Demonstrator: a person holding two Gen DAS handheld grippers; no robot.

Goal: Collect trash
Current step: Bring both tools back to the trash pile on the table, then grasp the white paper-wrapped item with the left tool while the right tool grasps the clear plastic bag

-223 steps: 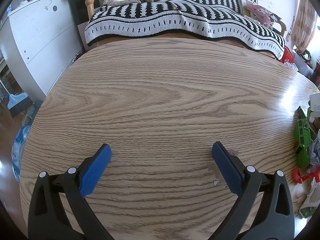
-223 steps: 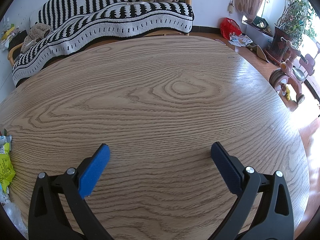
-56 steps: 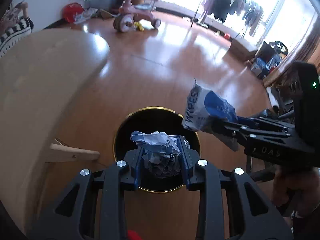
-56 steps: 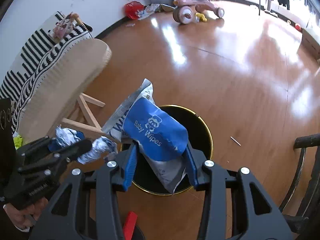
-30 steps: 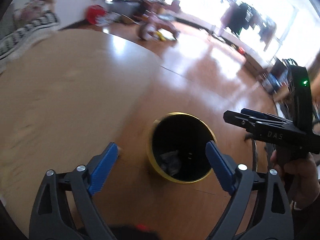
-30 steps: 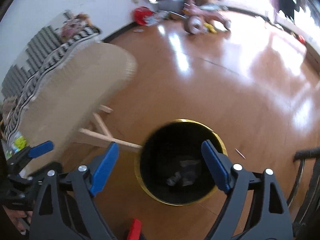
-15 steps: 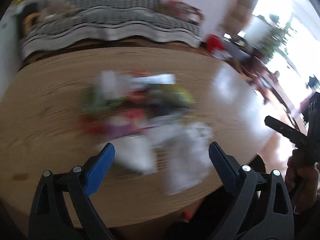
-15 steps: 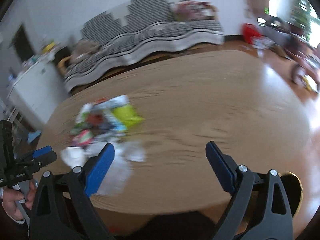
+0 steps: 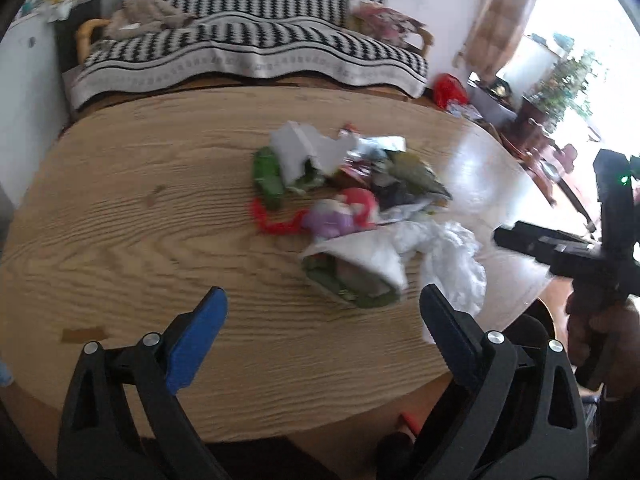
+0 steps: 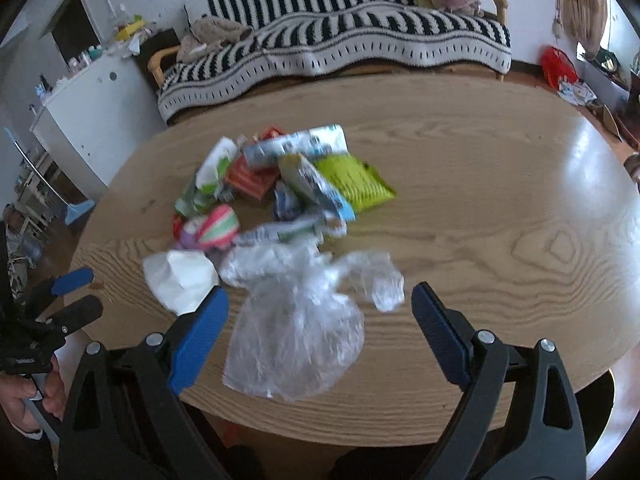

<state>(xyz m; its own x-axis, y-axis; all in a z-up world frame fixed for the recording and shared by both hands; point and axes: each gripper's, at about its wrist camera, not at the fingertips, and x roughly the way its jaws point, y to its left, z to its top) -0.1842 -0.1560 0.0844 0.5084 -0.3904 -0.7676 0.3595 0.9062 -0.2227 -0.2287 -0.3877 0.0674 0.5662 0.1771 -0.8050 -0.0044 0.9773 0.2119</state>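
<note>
A heap of trash (image 9: pixel 352 184) lies mid-table: wrappers, a green packet (image 10: pixel 356 184), a pink-and-green ball (image 10: pixel 218 228), a white tissue (image 10: pixel 180 276) and a crumpled clear plastic bag (image 10: pixel 296 328). My right gripper (image 10: pixel 320 308) hangs open over the clear bag, which lies between and below its fingers without being gripped. My left gripper (image 9: pixel 322 312) is open and empty, just short of a white-and-green wrapper (image 9: pixel 356 276). Each gripper shows in the other's view, the right gripper (image 9: pixel 552 248) hand-held at the right and the left gripper (image 10: pixel 68 292) at the left.
The oval wooden table (image 9: pixel 140 220) has bare wood around the heap. Behind it stands a sofa with a black-and-white striped throw (image 10: pixel 340 48), and a white cabinet (image 10: pixel 92 100) at the left. A dark round shape (image 9: pixel 532 332), likely the bin, shows under the table's right edge.
Both grippers let their trash fall into the bin and opened. They then swung back to the table and have come closer to the heap in the last half second.
</note>
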